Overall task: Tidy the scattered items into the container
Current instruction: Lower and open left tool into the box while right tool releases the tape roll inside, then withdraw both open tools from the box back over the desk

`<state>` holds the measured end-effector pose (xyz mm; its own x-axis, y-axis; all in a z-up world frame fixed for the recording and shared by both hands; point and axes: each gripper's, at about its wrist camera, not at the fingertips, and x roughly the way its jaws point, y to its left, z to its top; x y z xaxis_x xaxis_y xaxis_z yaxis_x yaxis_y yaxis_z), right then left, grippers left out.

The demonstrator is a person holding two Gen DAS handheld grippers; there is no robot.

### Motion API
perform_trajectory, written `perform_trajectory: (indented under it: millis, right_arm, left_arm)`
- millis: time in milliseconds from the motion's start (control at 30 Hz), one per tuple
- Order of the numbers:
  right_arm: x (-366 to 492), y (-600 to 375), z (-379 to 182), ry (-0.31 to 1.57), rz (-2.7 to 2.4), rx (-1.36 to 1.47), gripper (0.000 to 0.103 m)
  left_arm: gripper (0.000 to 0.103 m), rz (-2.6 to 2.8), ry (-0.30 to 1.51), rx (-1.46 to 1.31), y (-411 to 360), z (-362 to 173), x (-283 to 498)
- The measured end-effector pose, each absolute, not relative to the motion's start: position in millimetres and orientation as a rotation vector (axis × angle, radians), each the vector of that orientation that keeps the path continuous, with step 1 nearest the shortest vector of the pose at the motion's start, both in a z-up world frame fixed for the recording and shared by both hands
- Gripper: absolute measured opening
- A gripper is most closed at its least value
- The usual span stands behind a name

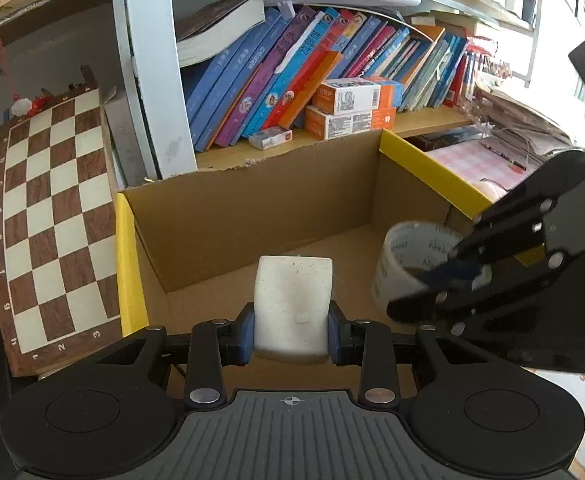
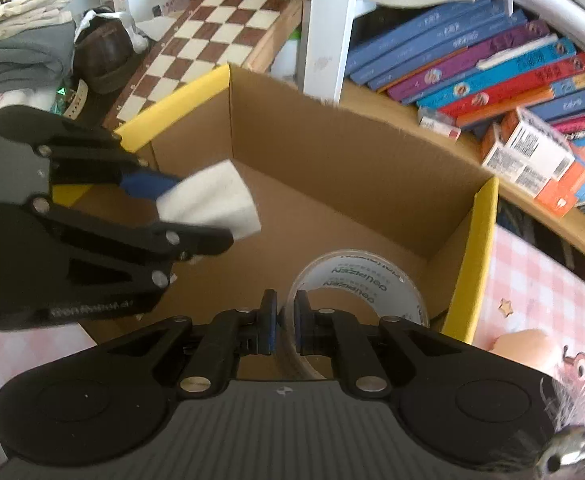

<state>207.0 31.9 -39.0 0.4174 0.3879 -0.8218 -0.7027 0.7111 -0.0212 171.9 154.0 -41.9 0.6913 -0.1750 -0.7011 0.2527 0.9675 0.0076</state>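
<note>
My left gripper (image 1: 292, 326) pinches the white eraser (image 1: 292, 304), frame centre; my right gripper (image 2: 283, 330) pinches the tape roll (image 2: 358, 284). Both over the cardboard box (image 1: 252, 208), nothing inside yet. Releases left.

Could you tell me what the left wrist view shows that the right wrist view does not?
Only the left wrist view shows the chessboard's numbered edge. Only the right wrist view shows a pile of clothes and a pink toy. Both show the cardboard box, the left gripper clamping a white block, and the right gripper pinching a tape roll's wall.
</note>
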Motion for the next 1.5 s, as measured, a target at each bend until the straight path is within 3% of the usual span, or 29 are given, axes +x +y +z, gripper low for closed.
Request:
perform_trajectory:
  millis: [533, 833, 1033, 1133, 1500]
  right_arm:
    - [210, 32, -43, 0.932, 0.717, -0.368, 0.009]
    - [209, 30, -39, 0.921, 0.704, -0.359, 0.016]
    - [205, 27, -31, 0.892, 0.693, -0.358, 0.019]
    - [202, 23, -25, 0.881, 0.684, -0.344, 0.020]
    - [178, 11, 0, 0.810, 0.648, -0.309, 0.024]
  left_arm:
    - [0.035, -0.239, 0.783, 0.111, 153, -41, 173]
    - [0.038, -0.240, 0.792, 0.115, 151, -41, 172]
    - [0.046, -0.240, 0.779, 0.117, 150, -37, 169]
    - [0.057, -0.227, 0.761, 0.109, 152, -33, 166]
    - [0.062, -0.208, 0.659, 0.095, 154, -1, 143]
